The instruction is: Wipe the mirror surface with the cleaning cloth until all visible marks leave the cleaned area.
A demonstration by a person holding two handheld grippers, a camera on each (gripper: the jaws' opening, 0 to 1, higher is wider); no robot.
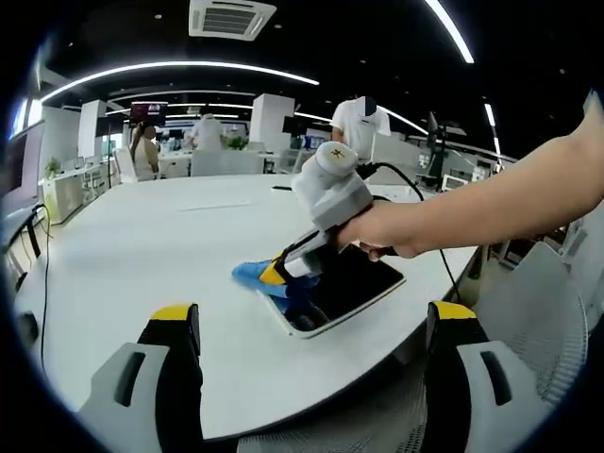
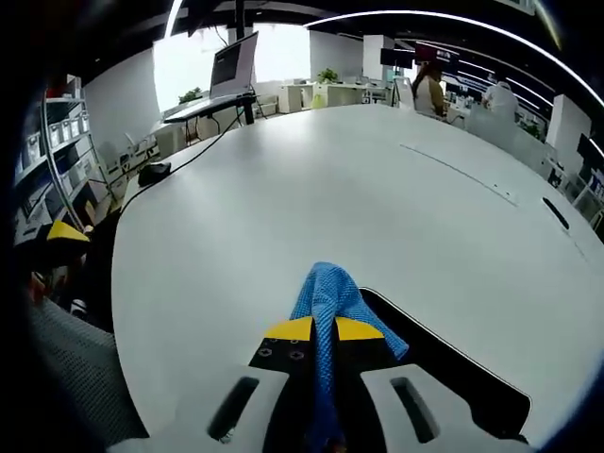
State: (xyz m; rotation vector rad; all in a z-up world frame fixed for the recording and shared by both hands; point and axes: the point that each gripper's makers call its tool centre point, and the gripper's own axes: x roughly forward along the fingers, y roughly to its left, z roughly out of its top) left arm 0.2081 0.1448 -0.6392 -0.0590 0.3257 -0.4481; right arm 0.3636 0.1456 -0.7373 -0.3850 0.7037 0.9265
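Right claw (image 2: 314, 330) grasping cloth (image 2: 330, 297) at mirror (image 2: 444, 368) edge; left claw (image 1: 311, 326) released. Mirror could slide off bench (image 2: 283, 208).

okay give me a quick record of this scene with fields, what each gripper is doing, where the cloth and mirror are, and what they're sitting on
left gripper: open, empty, held back above the near table edge
right gripper: shut on the blue woven cleaning cloth, held by a person's hand
cloth position: pressed at one end of the mirror, partly on the table
dark rectangular mirror with pale frame: lying flat
surface: large white oval table
marks on mirror: cannot tell
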